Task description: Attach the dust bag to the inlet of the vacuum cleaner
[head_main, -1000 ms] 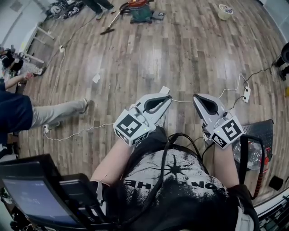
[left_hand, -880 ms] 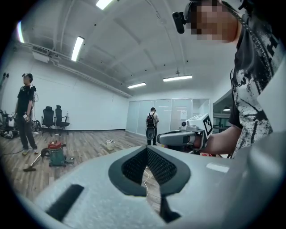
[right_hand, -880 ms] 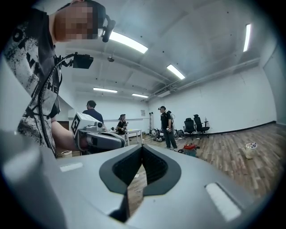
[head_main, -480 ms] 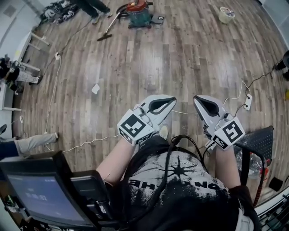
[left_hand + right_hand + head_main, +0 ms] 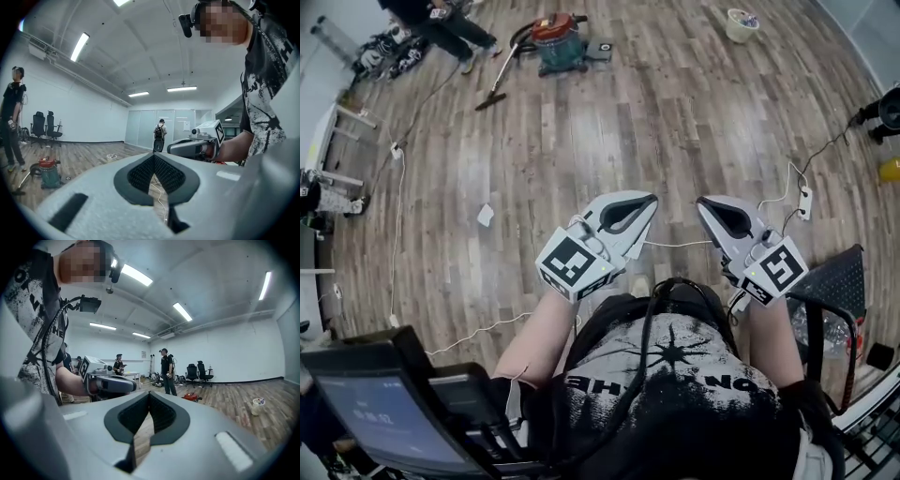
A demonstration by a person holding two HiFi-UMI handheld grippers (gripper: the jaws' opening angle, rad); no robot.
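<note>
The vacuum cleaner (image 5: 558,42), a green drum with a red top and a hose, stands on the wood floor far ahead at the upper left. It also shows small in the left gripper view (image 5: 47,171) and in the right gripper view (image 5: 191,396). No dust bag can be made out. My left gripper (image 5: 649,199) and right gripper (image 5: 703,202) are held side by side in front of my chest, well short of the vacuum cleaner. Both point roughly level. Each is shut with nothing between its jaws, as the left gripper (image 5: 153,157) and right gripper (image 5: 149,394) show in their own views.
A person (image 5: 431,19) stands beside the vacuum cleaner. White cables and a power strip (image 5: 804,202) lie on the floor, with a scrap of paper (image 5: 486,215) at the left. A bucket (image 5: 737,23) sits far ahead on the right. A black crate (image 5: 839,281) stands at my right, a monitor (image 5: 366,403) at lower left.
Both grippers have been carried forward over the floor, still shut. The vacuum cleaner now sits lower and further left in the head view. The seated person's legs at the left have left the view.
</note>
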